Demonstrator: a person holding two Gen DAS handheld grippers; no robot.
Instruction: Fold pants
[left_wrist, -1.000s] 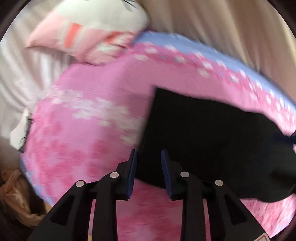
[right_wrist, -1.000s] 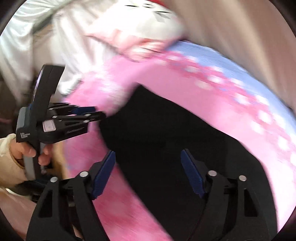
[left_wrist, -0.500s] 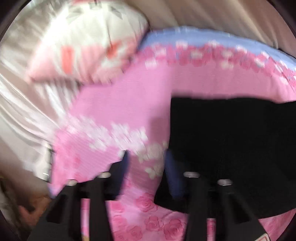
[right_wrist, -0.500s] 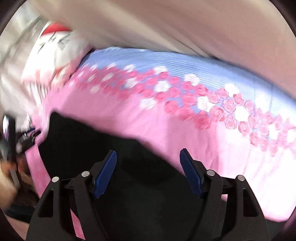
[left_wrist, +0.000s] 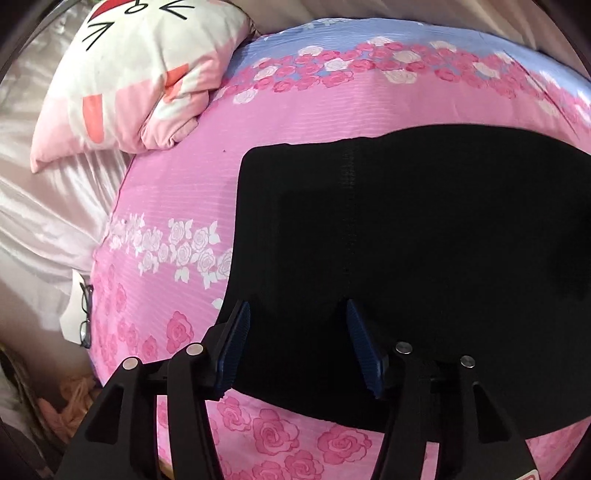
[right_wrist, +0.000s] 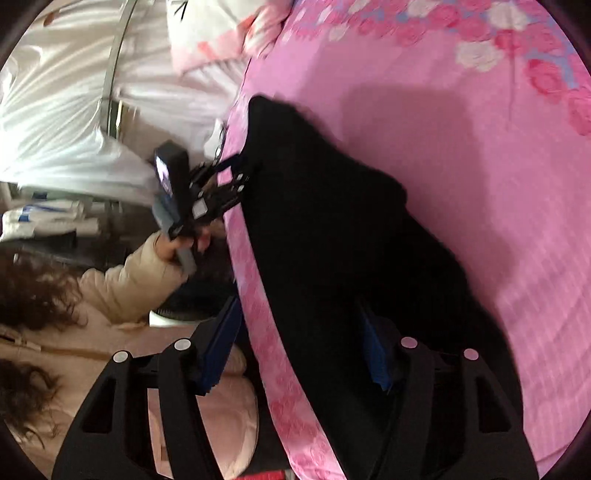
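Black pants (left_wrist: 406, 240) lie flat on a pink rose-print bedspread (left_wrist: 177, 192). My left gripper (left_wrist: 295, 332) hangs low over their near left corner. Its jaws are opening, with the dark cloth below the gap and the pads not pressing on it. In the right wrist view the pants (right_wrist: 332, 236) run along the bed's edge. My right gripper (right_wrist: 299, 347) stands open over their near end, its left finger past the bed's side. The left gripper (right_wrist: 236, 177), held in a hand, shows there at the pants' far end.
A white and pink cat-face pillow (left_wrist: 140, 74) lies at the bed's far left. Eyeglasses (left_wrist: 85, 317) rest at the left edge beside pale satin cloth (left_wrist: 48, 206). A person's beige sleeve (right_wrist: 140, 273) and dark hair fill the space left of the bed.
My left gripper's jaws have spread wider and it has sunk closer over the pants' corner. The right wrist view has swung from the bed's far side to its near edge and the person.
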